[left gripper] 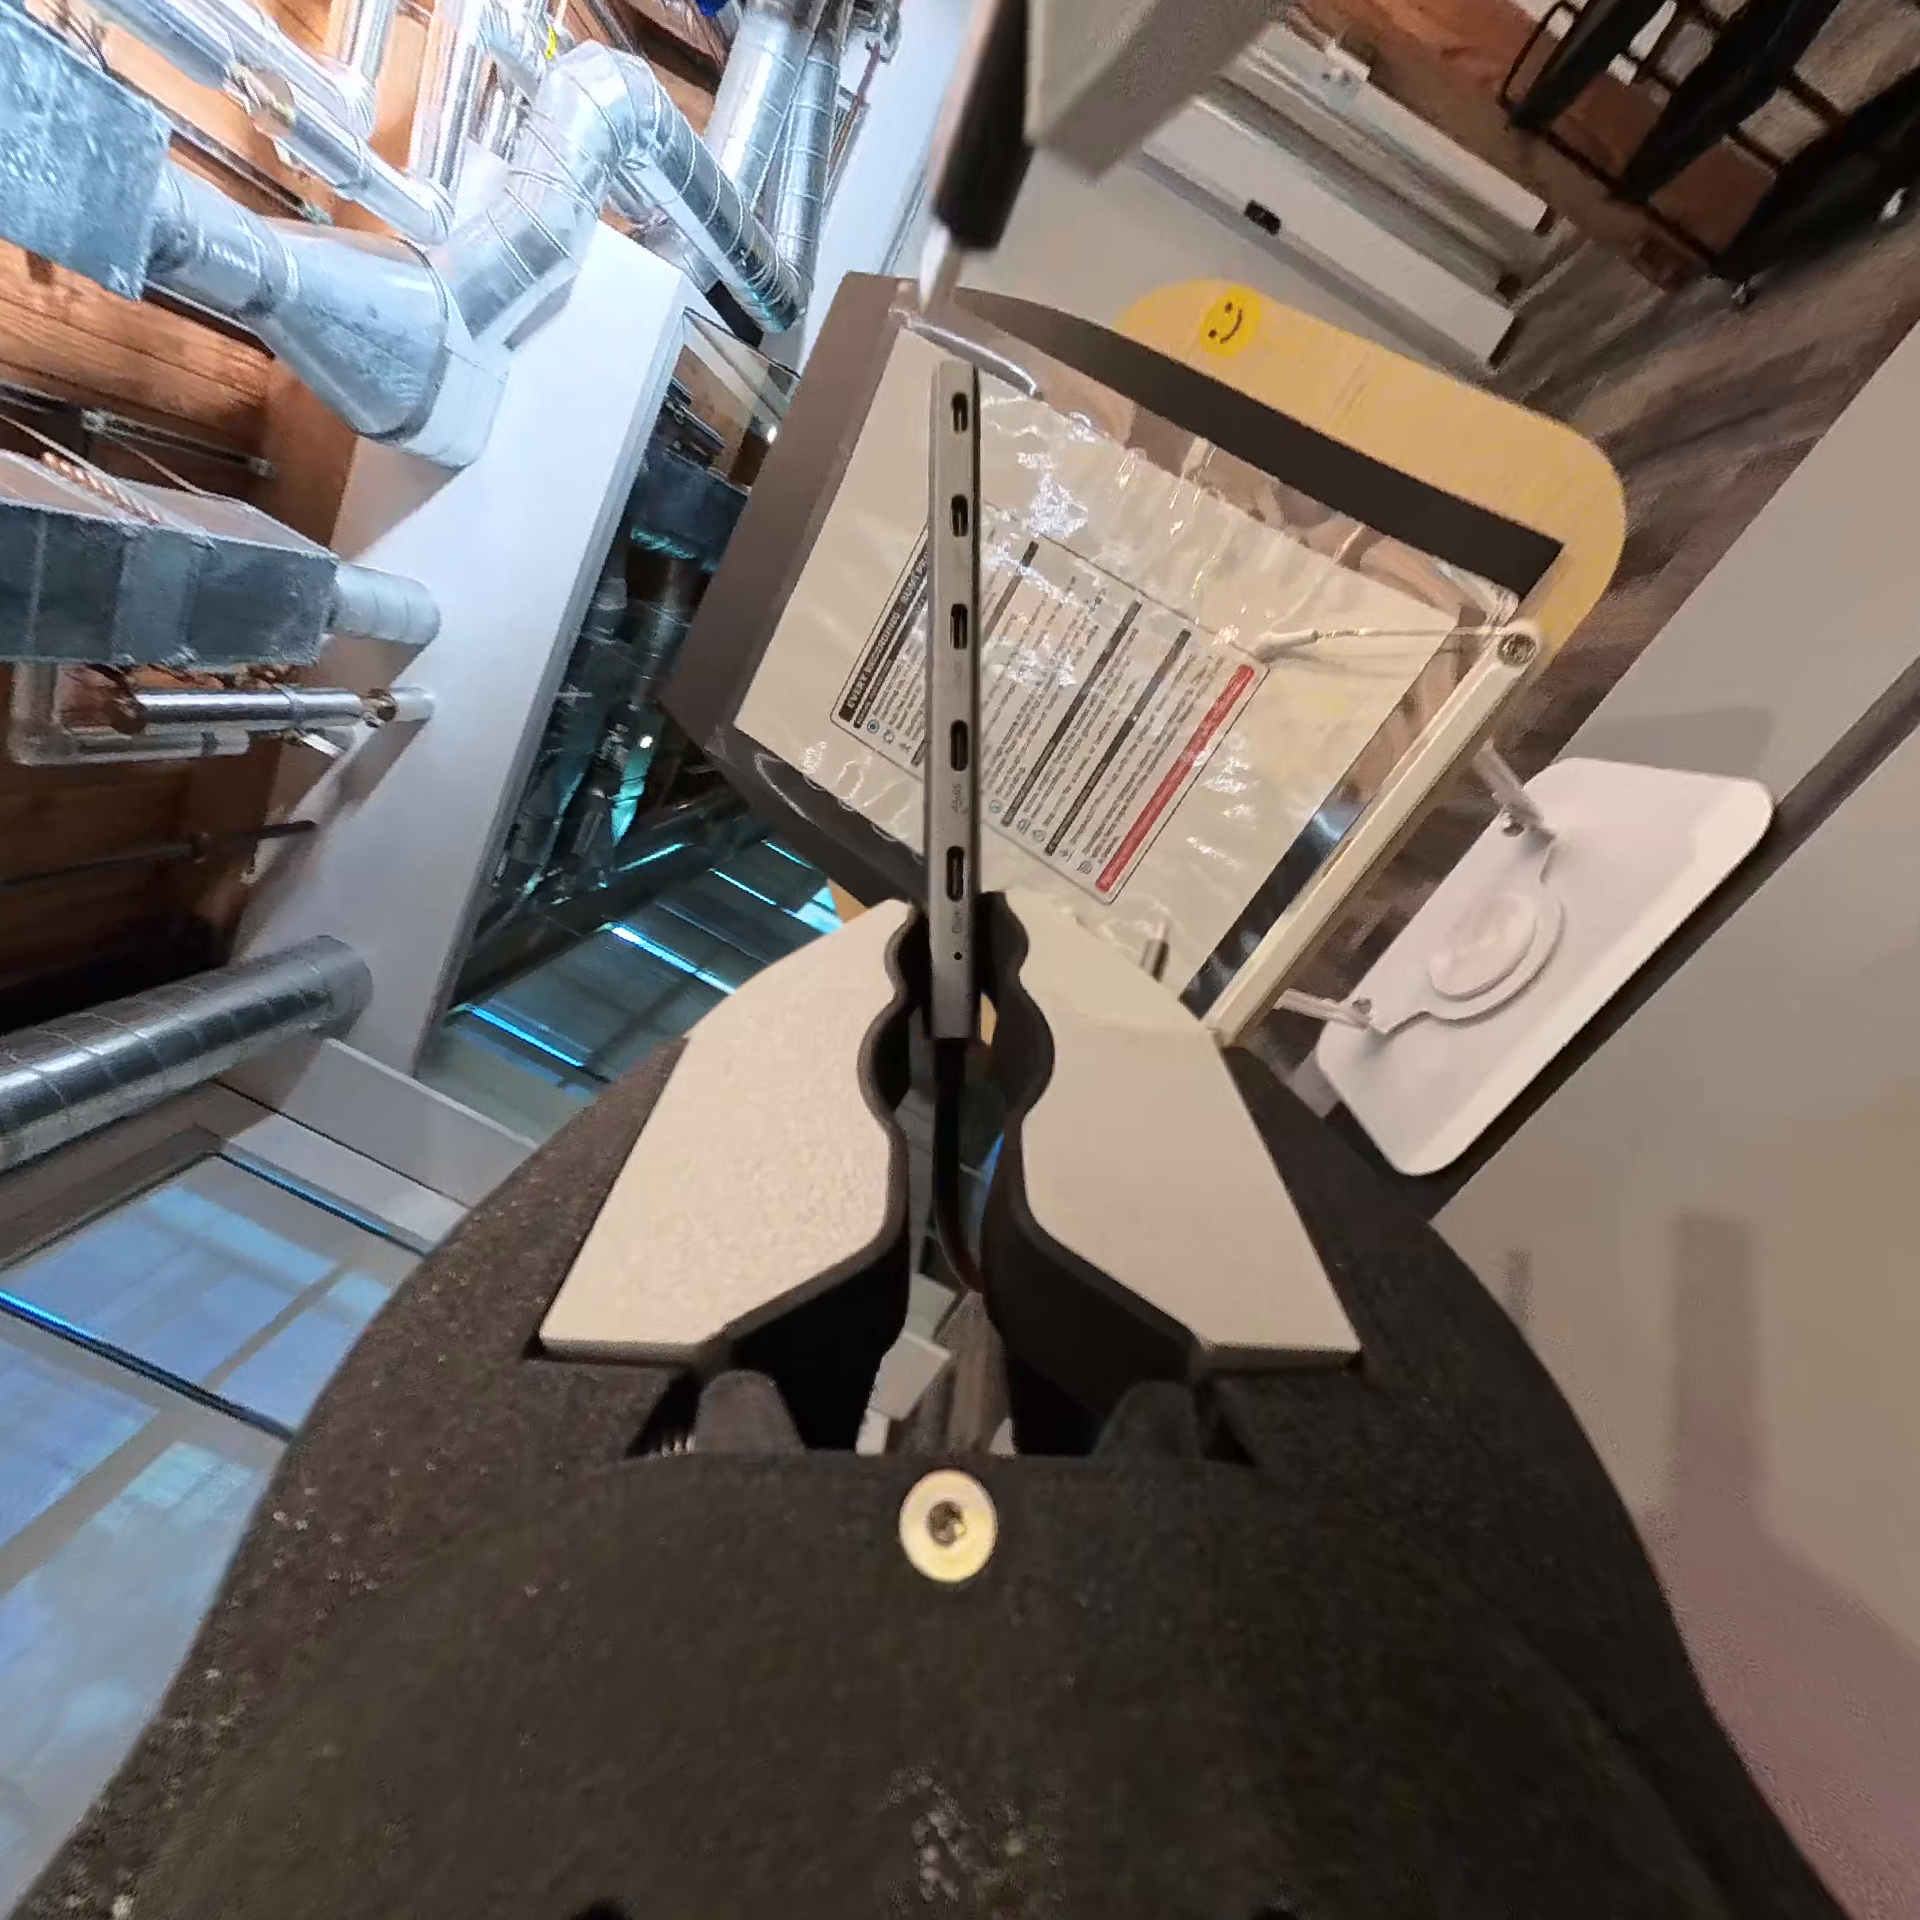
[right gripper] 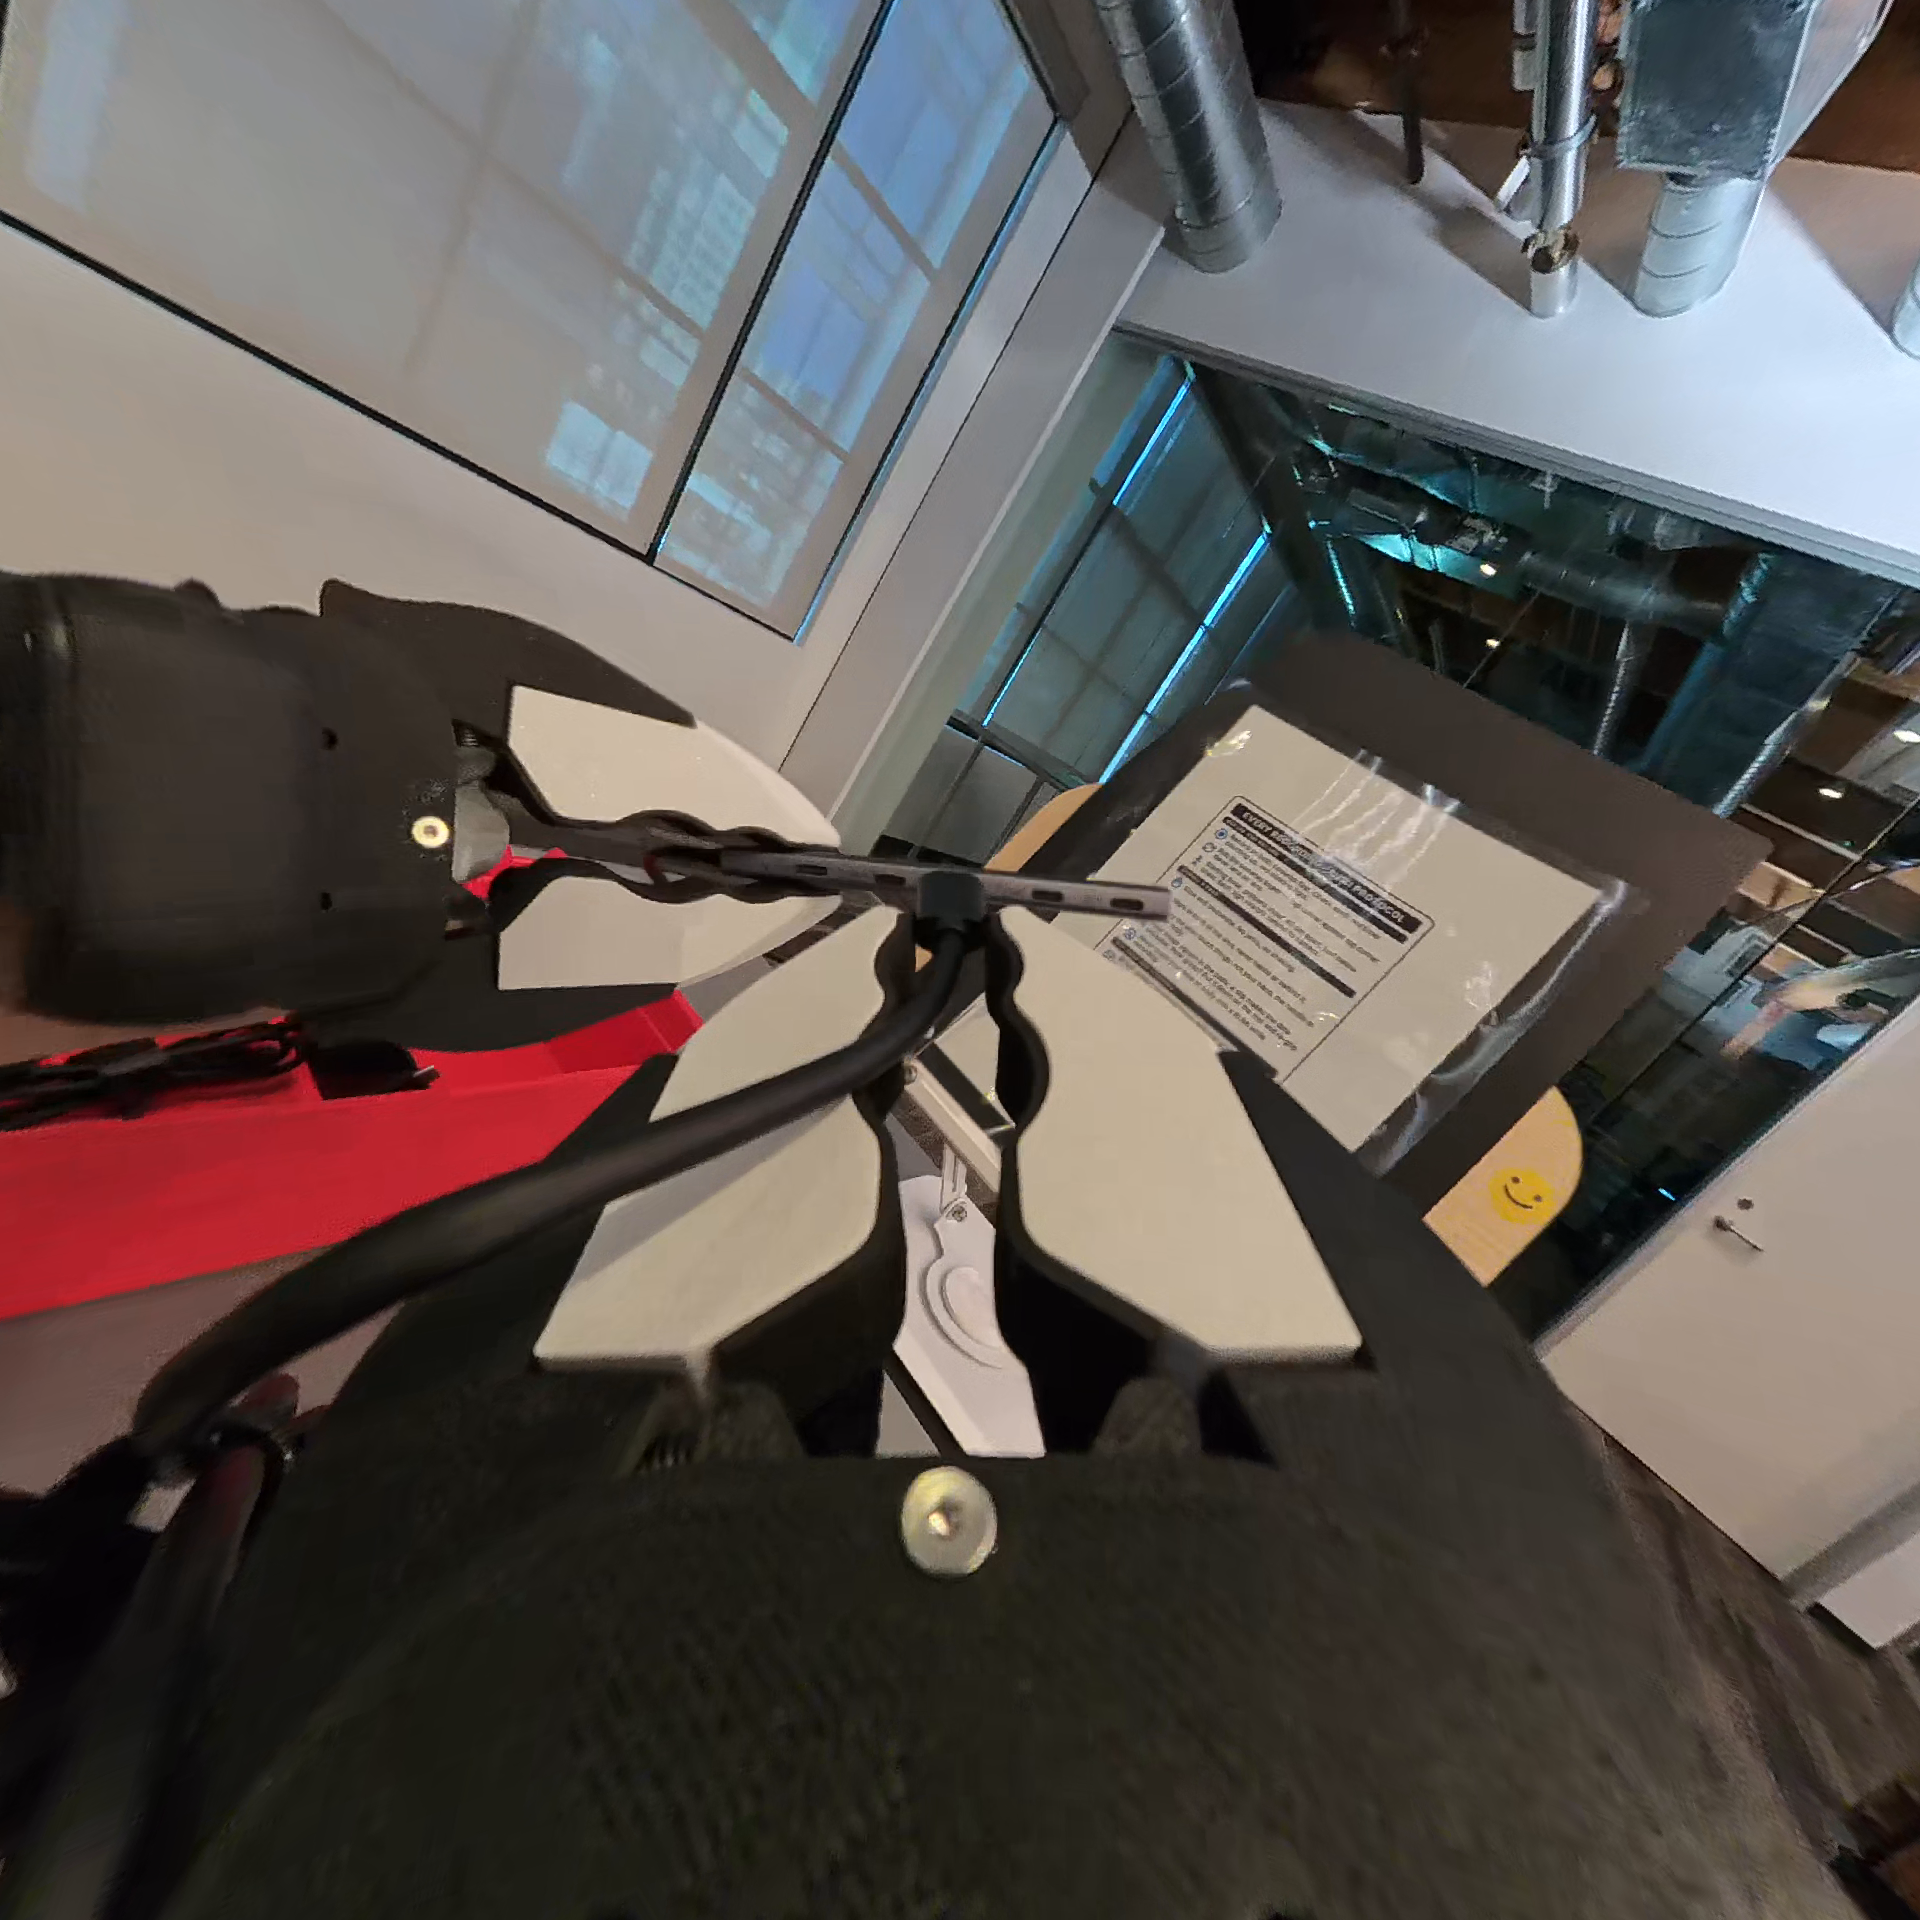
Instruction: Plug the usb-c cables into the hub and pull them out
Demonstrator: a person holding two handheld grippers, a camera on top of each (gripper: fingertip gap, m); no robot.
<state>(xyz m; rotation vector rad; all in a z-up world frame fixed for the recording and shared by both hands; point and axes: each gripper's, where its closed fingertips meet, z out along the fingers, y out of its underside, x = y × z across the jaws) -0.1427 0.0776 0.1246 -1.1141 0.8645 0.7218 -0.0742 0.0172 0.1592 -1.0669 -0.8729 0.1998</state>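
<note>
The left claw (left gripper: pixel 954 971) is clamped on one end of the slim grey hub (left gripper: pixel 956 665), holding it edge-on and raised clear of the table (right gripper: pixel 125 1371), its row of ports facing the camera. In the right wrist view, the right claw (right gripper: pixel 951 951) meets it at a right angle, pinched on the black plug of a usb-c cable (right gripper: pixel 582 1174) pressed against the hub's port edge midway along. Behind them stands a laminated notice (right gripper: pixel 1340 935); a red bin (right gripper: pixel 312 1153) of cables lies beside the left claw.
</note>
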